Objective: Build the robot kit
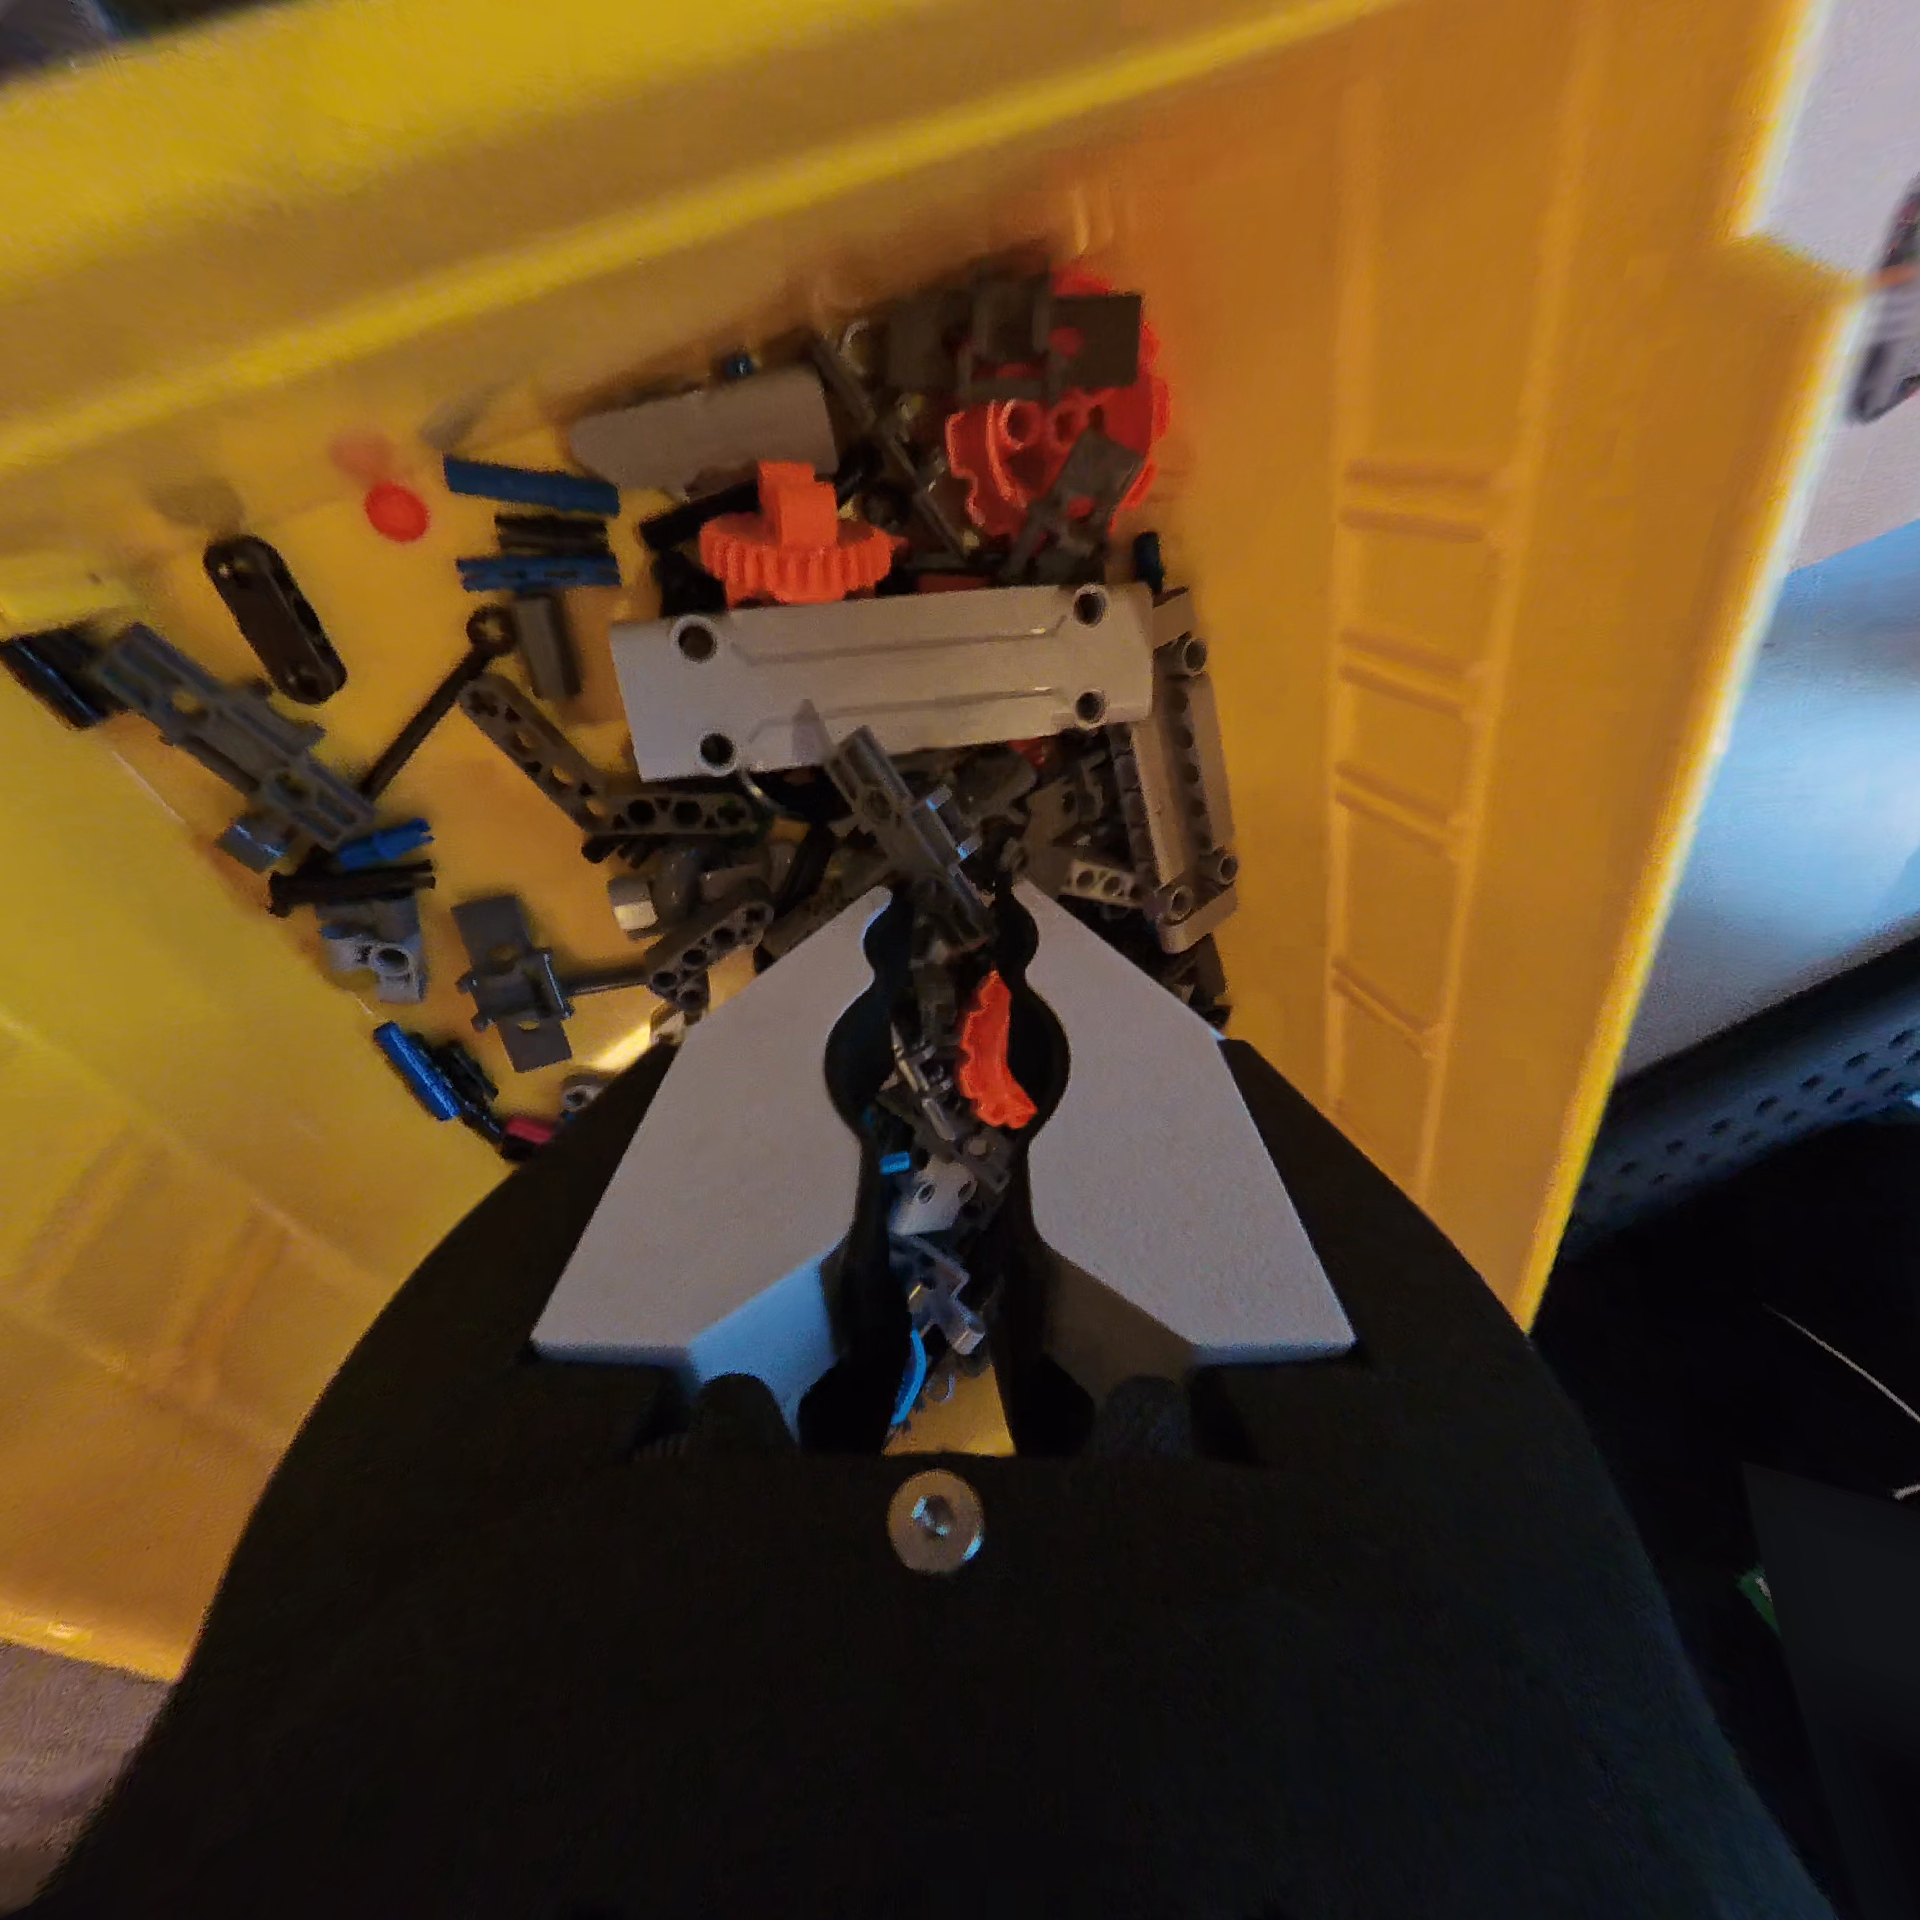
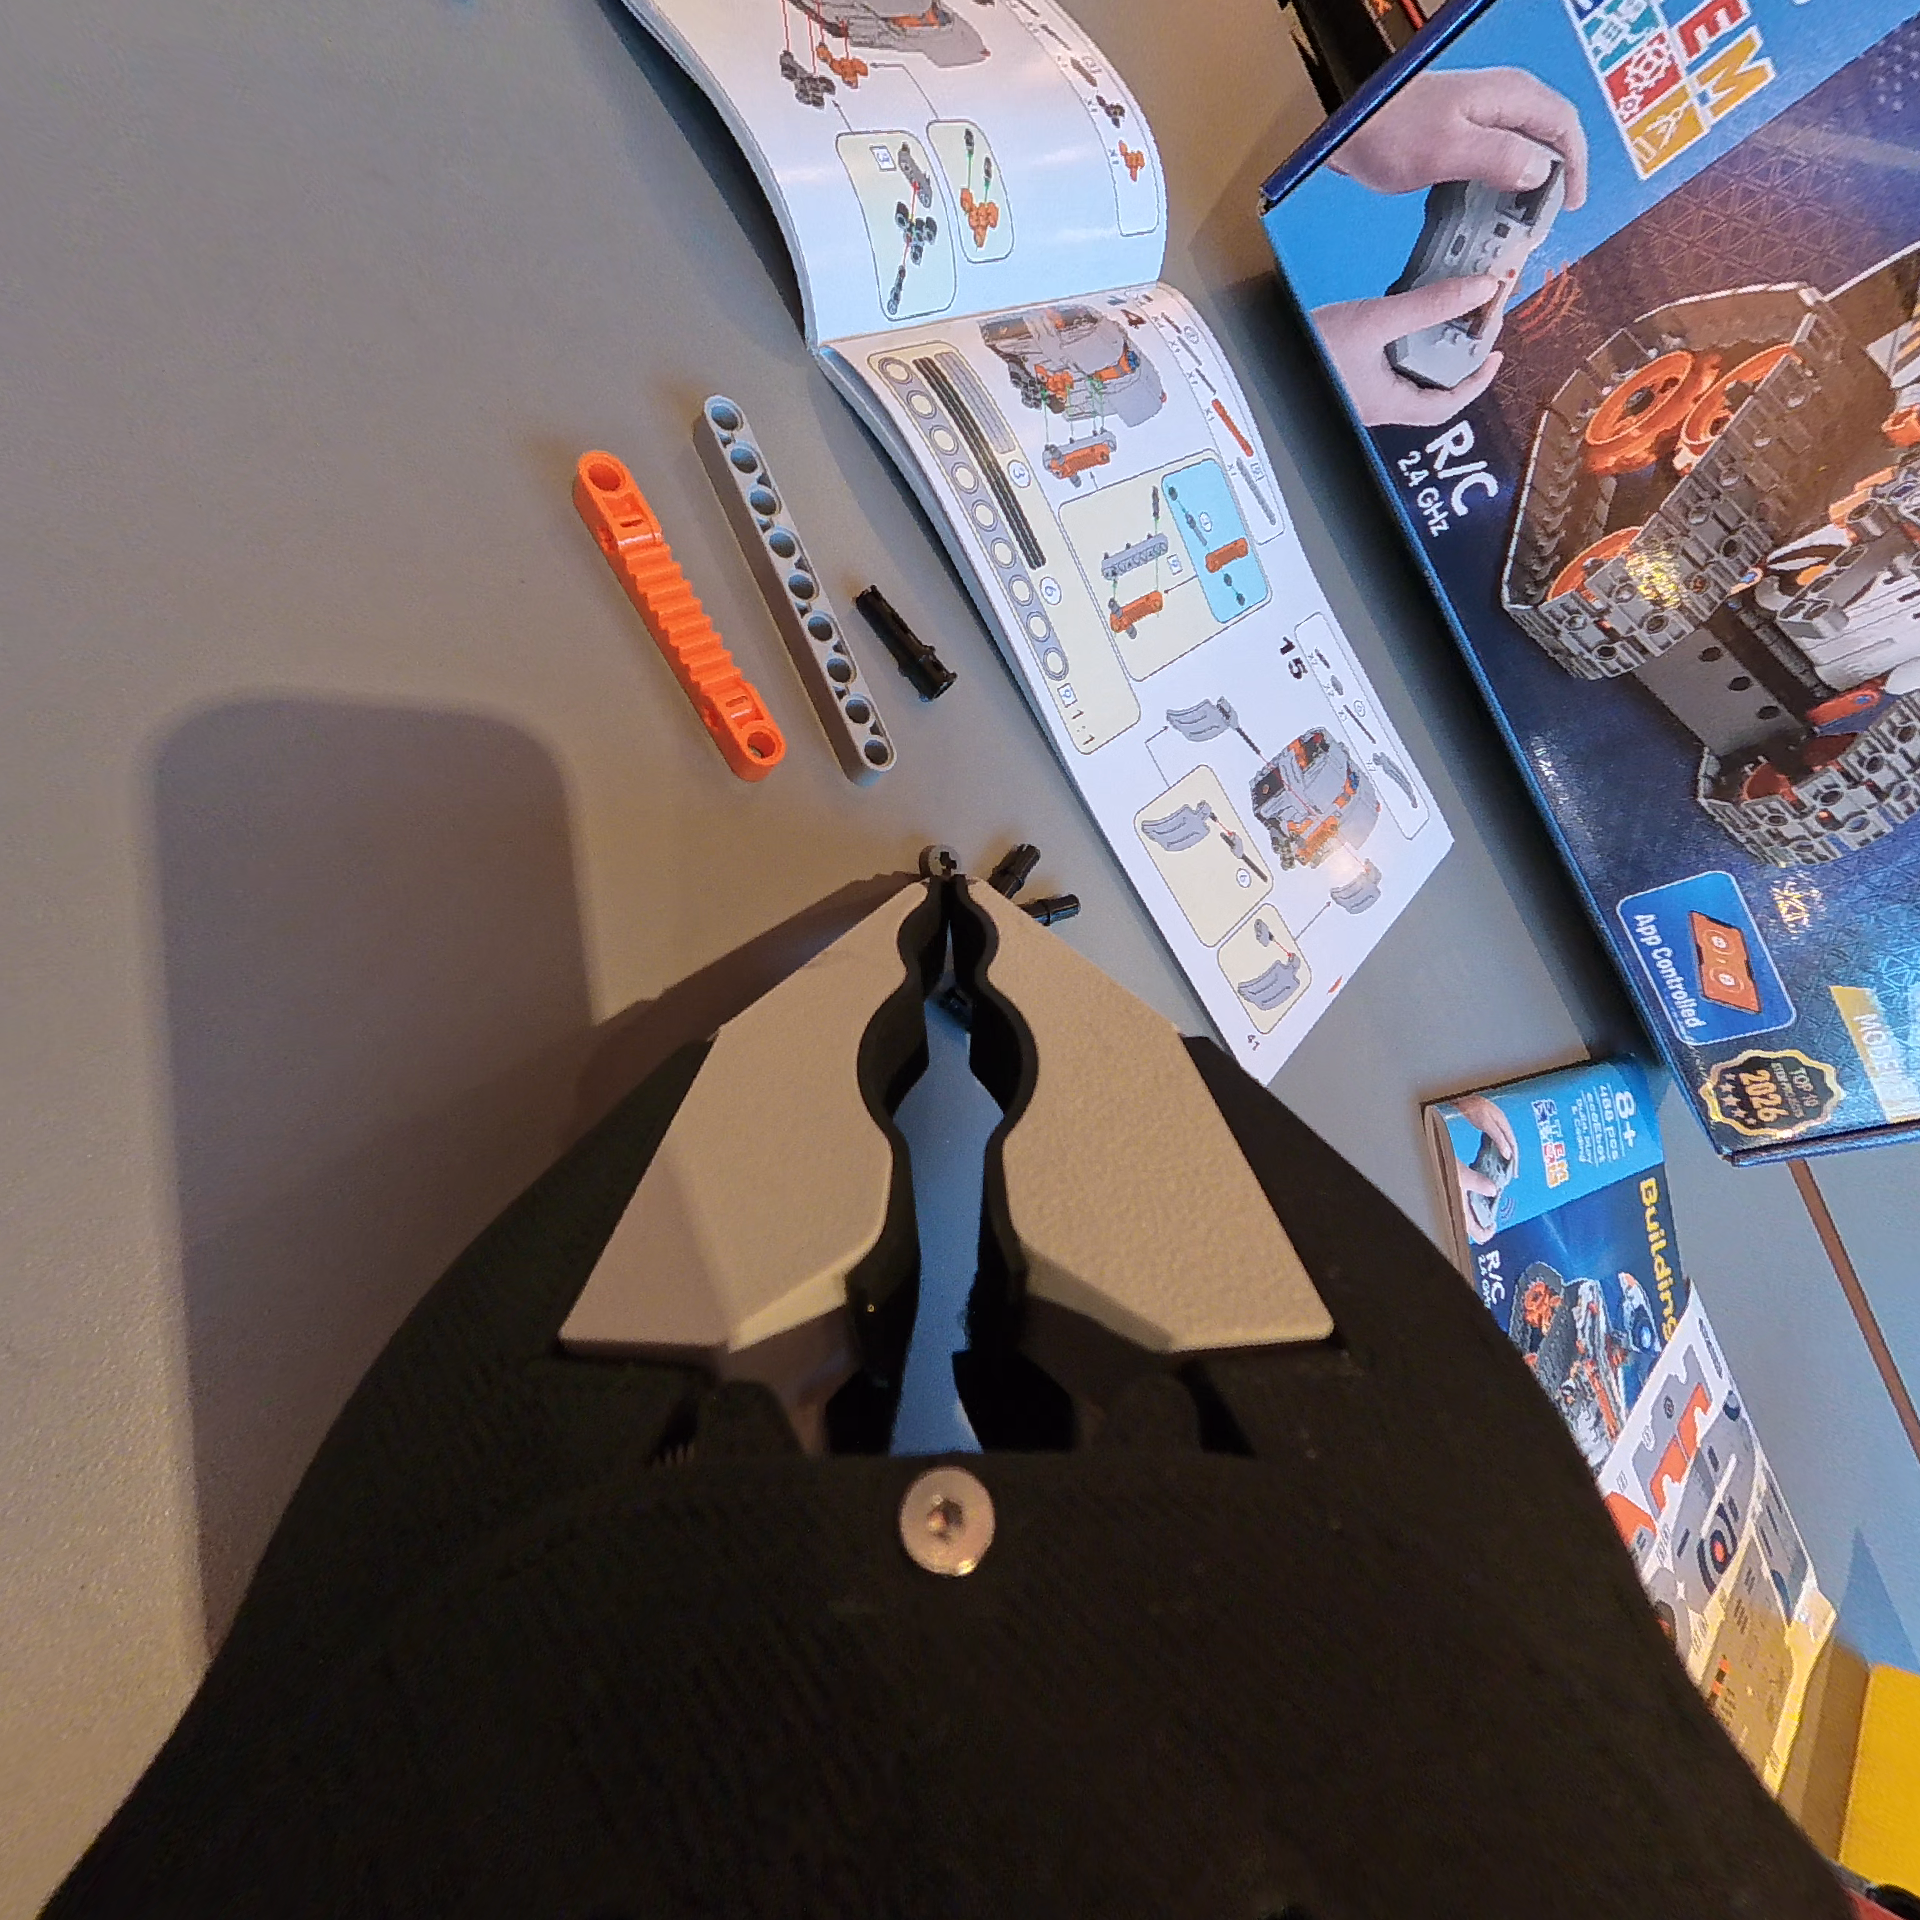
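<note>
Overhead, right tool (image 2: 948, 896) pinches a grey pin (image 2: 938, 860) above grey table (image 2: 312, 364).

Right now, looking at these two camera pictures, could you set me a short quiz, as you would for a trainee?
1. True or false: the orange toothed plastic bar lies beside the long light-grey plastic beam with holes on the grey tabletop.
2. Pick one: the left gripper points at a pile of small plastic building parts lying in A) a yellow plastic bin, B) a blue cardboard box, C) an open booklet.
3. Short answer: what colour is the small round-headed piece pinched at the tips of the right gripper?

Key: 1 true; 2 A; 3 grey.
</note>
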Motion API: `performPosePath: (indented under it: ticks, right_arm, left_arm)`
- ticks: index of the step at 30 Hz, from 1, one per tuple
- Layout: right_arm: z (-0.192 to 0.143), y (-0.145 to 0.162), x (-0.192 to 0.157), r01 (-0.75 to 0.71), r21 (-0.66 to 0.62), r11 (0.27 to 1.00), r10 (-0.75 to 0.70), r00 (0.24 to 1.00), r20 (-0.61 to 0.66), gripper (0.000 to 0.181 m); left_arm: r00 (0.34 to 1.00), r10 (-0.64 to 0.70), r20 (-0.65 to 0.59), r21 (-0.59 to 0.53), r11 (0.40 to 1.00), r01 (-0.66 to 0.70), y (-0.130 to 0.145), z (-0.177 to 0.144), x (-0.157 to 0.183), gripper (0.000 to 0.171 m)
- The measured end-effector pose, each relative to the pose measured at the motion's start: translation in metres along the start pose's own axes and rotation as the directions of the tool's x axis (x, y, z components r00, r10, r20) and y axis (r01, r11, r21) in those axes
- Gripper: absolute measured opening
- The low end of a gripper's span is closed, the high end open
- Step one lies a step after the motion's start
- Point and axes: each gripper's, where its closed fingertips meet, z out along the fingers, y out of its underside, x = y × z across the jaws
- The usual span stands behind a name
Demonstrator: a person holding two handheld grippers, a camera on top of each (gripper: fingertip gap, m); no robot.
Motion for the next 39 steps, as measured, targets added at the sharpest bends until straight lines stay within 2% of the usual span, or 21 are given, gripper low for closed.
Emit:
performPosePath:
  ticks: [3,4,5,6,7,8,15,18,20,24,29,32,39]
  right_arm:
    - [0.0,0.0,0.0,0.001,0.0,1.0,-0.001,1.0,0.0,0.0]
    - [0.0,0.0,0.0,0.001,0.0,1.0,-0.001,1.0,0.0,0.0]
    - [0.0,0.0,0.0,0.002,-0.001,1.0,-0.002,1.0,0.0,0.0]
    - [0.0,0.0,0.0,0.003,-0.001,1.0,-0.003,1.0,0.0,0.0]
    - [0.0,0.0,0.0,0.004,-0.001,1.0,-0.004,1.0,0.0,0.0]
    - [0.0,0.0,0.0,0.004,-0.002,1.0,-0.004,1.0,0.0,0.0]
    - [-0.001,0.0,0.0,0.006,-0.003,1.0,-0.006,1.0,0.001,0.0]
    - [-0.001,0.0,0.0,0.005,-0.003,1.0,-0.005,1.0,0.001,0.0]
    - [-0.001,0.0,0.0,0.006,-0.003,1.0,-0.006,1.0,0.0,0.0]
    - [-0.001,0.0,0.0,0.008,-0.004,1.0,-0.008,1.0,0.001,0.0]
    - [-0.001,0.0,0.0,0.007,-0.004,1.0,-0.007,1.0,0.002,0.0]
    - [-0.001,0.0,0.0,0.009,-0.005,1.0,-0.009,1.0,0.0,0.0]
    - [-0.001,0.0,0.0,0.006,-0.004,1.0,-0.006,1.0,0.002,0.0]
  left_arm:
    - [0.999,0.026,-0.036,0.083,0.996,-0.023,-0.015,-0.008,0.009,0.011]
    - [0.999,0.039,-0.03,0.114,0.993,-0.035,-0.021,-0.011,0.009,0.002]
    - [0.998,0.054,-0.022,0.146,0.988,-0.05,-0.027,-0.014,0.01,0.002]
    - [0.997,0.071,-0.02,0.17,0.983,-0.066,-0.031,-0.017,0.012,0.005]
    - [0.996,0.081,-0.021,0.179,0.981,-0.076,-0.033,-0.017,0.013,0.026]
    - [0.996,0.085,-0.022,0.163,0.983,-0.081,-0.03,-0.016,0.014,0.052]
    - [0.997,-0.057,0.057,-0.087,0.994,0.062,0.028,-0.001,-0.007,0.076]
    - [0.995,-0.042,0.095,-0.203,0.977,0.061,0.044,0.013,-0.01,0.081]
    - [0.996,-0.017,0.09,-0.235,0.971,0.038,0.043,0.02,-0.004,0.064]
    - [0.981,0.064,0.181,-0.311,0.951,-0.005,0.048,0.03,-0.004,0.066]
    - [0.981,0.072,0.181,-0.331,0.943,-0.008,0.052,0.03,-0.003,0.057]
    - [0.978,0.082,0.191,-0.326,0.945,-0.016,0.051,0.027,-0.009,0.035]
    - [0.985,0.063,0.16,-0.251,0.968,-0.021,0.047,0.013,-0.017,0.015]
